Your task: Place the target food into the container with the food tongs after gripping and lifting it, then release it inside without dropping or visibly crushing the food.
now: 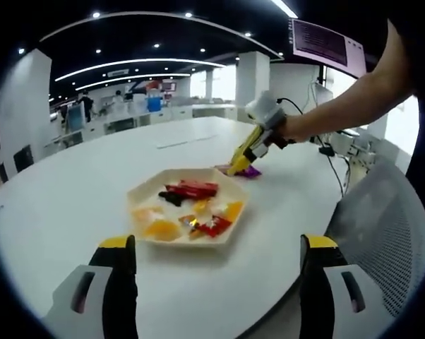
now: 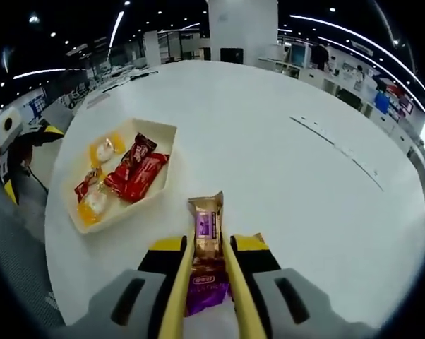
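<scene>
On the white desk (image 2: 269, 141) one pale tray (image 2: 164, 134) holds wrapped snacks, at least two red bars (image 2: 136, 173) among yellow and orange pieces (the small ones too jumbled to count); just beside it, one purple-and-gold wrapped snack (image 2: 207, 229) lies on the desk between the two yellow tongs arms (image 2: 181, 289), touching them; the right gripper (image 2: 205, 244) clamps those tongs; the left gripper (image 1: 216, 247) has its jaws spread wide, holding nothing, facing the tray.

Open-plan office, white pillar (image 1: 253, 76), ceiling light strips (image 1: 138, 63), distant desks (image 1: 131, 119), mesh chair (image 1: 390, 236)
</scene>
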The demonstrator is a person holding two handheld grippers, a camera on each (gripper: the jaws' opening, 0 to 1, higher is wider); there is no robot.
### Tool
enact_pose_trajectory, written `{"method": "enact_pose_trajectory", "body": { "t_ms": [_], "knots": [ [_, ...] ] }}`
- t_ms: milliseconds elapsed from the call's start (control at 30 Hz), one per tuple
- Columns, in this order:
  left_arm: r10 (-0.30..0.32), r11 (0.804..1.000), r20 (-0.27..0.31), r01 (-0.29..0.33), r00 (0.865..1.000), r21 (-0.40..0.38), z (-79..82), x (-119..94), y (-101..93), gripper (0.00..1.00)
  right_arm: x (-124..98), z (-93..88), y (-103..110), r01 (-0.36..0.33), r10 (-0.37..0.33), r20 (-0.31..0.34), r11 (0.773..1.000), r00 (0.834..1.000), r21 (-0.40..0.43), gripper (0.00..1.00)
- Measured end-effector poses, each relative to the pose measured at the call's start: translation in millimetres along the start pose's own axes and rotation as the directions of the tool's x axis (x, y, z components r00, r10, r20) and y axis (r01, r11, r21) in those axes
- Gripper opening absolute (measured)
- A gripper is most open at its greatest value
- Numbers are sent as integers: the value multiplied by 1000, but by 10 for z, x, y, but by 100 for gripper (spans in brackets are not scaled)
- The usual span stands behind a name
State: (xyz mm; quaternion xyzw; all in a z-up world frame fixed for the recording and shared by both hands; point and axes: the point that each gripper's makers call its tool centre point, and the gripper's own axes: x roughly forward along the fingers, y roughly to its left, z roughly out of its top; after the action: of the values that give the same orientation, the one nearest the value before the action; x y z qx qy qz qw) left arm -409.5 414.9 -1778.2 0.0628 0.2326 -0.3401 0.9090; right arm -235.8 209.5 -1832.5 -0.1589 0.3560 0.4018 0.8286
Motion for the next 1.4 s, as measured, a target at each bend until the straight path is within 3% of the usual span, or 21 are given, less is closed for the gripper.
{"method": "enact_pose_trajectory", "body": {
  "t_ms": [233,433,767,1133,1400],
  "knots": [
    [-11,1000,22,10,1000,14,29,26,-10,99,-127,129,-6,10,-10,4,1000,1000,2,24],
    [-28,1000,8,28,1000,13,-3,45,-41,100,-250,241,36,-17,17,7,1000,1000,3,24],
    [-19,999,11,18,1000,44,4,39,-19,100,-459,500,-29,6,-5,23,999,1000,-31,24],
    [-4,1000,20,4,1000,11,8,19,24,100,-518,601,-48,19,-18,20,999,1000,-35,24],
    [-5,1000,22,4,1000,29,18,18,8,100,-572,627,-39,29,-28,23,999,999,-43,24]
  ]
}}
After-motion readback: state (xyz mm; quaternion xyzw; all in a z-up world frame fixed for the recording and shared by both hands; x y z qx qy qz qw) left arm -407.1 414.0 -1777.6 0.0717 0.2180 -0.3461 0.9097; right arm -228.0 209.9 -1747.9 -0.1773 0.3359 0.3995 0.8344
